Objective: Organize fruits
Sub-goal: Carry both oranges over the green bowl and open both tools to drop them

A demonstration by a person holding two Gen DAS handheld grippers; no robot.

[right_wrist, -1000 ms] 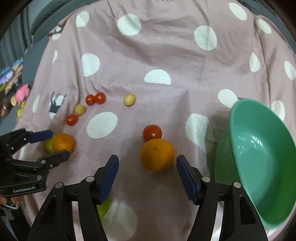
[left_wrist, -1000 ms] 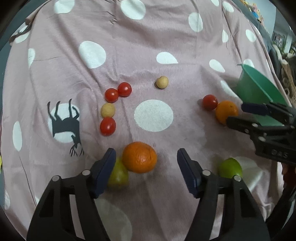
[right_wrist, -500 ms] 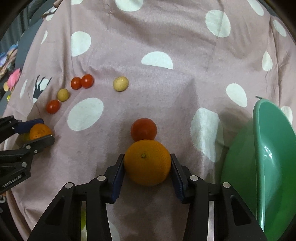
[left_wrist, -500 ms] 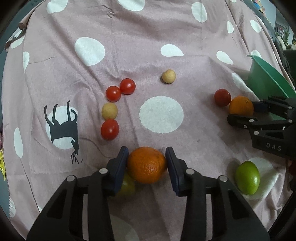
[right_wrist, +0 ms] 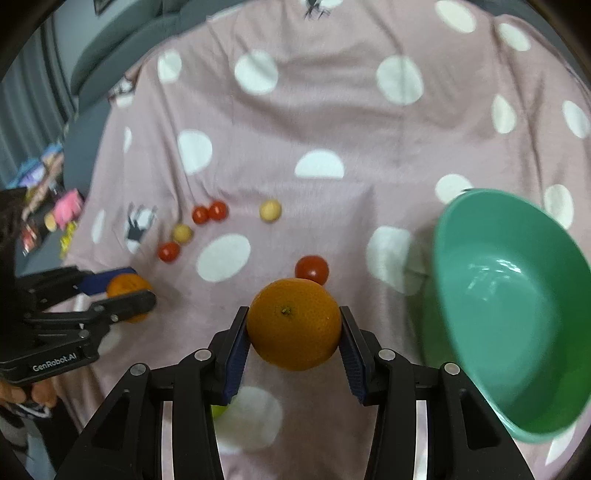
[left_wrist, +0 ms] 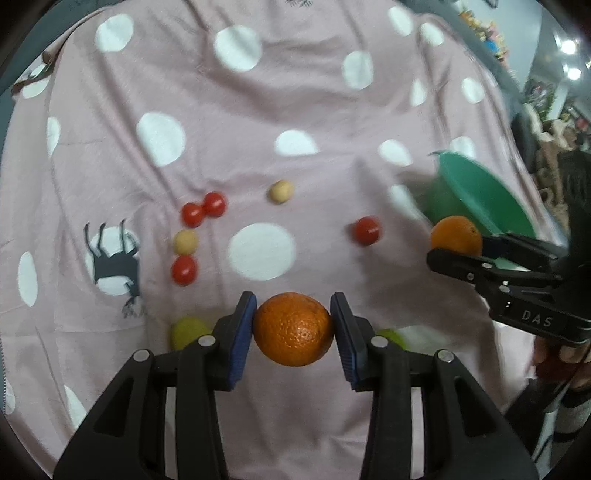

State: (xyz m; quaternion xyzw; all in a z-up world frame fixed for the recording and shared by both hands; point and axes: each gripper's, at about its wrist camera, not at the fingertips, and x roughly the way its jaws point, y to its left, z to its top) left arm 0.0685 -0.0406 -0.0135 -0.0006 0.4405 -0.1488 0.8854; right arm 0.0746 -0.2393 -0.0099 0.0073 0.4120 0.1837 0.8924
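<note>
My right gripper (right_wrist: 293, 328) is clamped on an orange (right_wrist: 293, 328); the bowl (right_wrist: 517, 306) lies just right of it in frame. My left gripper (left_wrist: 293, 328) also grips an orange (left_wrist: 293, 328), farther away.

We find two readable markings, both on the tools. In the left wrist view, the right tool (left_wrist: 458, 245) carries the white letters "DAS" on the side of its black body, below the fingers. In the right wrist view, the left tool (right_wrist: 118, 291) carries the white lettering "GenRobot.AI" on the side of its black body. The coloured packages (right_wrist: 55, 206) at the left edge of the right wrist view bear print too blurred for us to read. The shelf items (left_wrist: 487, 33) at the upper right of the left wrist view are likewise illegible. We read no numbers or signs.
</note>
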